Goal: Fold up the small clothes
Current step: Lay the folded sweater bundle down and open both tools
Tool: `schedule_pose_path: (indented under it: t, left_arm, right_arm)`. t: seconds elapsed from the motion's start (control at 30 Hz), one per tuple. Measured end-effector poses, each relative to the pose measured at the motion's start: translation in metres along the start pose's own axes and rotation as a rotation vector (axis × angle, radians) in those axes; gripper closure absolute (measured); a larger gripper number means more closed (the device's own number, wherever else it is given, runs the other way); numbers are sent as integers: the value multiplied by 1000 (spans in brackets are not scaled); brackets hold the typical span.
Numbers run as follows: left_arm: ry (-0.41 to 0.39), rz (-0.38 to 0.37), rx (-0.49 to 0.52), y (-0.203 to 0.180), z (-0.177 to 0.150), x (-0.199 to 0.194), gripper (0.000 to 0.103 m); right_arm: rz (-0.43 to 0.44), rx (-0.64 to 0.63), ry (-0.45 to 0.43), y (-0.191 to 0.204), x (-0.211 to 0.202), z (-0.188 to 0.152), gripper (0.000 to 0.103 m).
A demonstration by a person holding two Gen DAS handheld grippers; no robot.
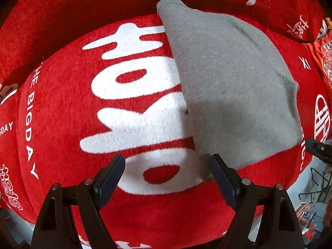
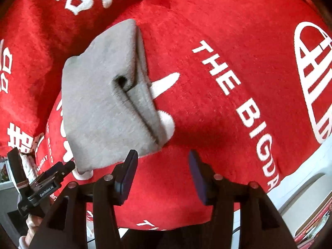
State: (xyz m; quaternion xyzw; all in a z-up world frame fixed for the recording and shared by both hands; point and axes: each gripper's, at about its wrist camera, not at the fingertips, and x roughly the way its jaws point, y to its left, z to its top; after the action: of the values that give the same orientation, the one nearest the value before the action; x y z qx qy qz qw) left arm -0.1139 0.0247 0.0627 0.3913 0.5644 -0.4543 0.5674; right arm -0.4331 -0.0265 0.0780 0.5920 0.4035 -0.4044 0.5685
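Note:
A small grey fleece garment [image 1: 228, 83] lies folded on a red plush cover [image 1: 62, 103] printed with big white letters. My left gripper [image 1: 168, 159] hangs open above the cover with nothing between its fingers; the garment's near corner lies just beside its right finger [image 1: 224, 174]. In the right wrist view the grey garment [image 2: 99, 114] shows stacked layers along its right edge. My right gripper [image 2: 162, 155] is open over bare red cover [image 2: 228, 41]. Its left finger [image 2: 128, 170] stands just off the garment's lower edge, apart from it.
The left gripper's body [image 2: 41, 186], with a hand [image 2: 31, 228] under it, shows at the lower left of the right wrist view. The cover's edge drops off toward pale floor and clutter [image 1: 311, 207]. More red printed fabric [image 1: 280, 10] rises behind the garment.

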Motion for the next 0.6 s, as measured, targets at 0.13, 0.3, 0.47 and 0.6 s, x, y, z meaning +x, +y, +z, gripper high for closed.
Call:
schedule_pose_path:
  t: [0.13, 0.3, 0.47, 0.6]
  left_arm:
    - [-1, 0, 7, 8, -9, -3, 18]
    - [-19, 17, 13, 19, -18, -8, 18]
    - [-5, 3, -3, 28, -22, -8, 18]
    - [-25, -18, -27, 32, -23, -7, 18]
  right_arm:
    - [18, -6, -6, 14, 5, -9, 37]
    - [21, -95, -11, 43, 10, -24, 32]
    - [42, -127, 5, 61, 19, -32, 27]
    - [55, -161, 15, 70, 24, -32, 23]
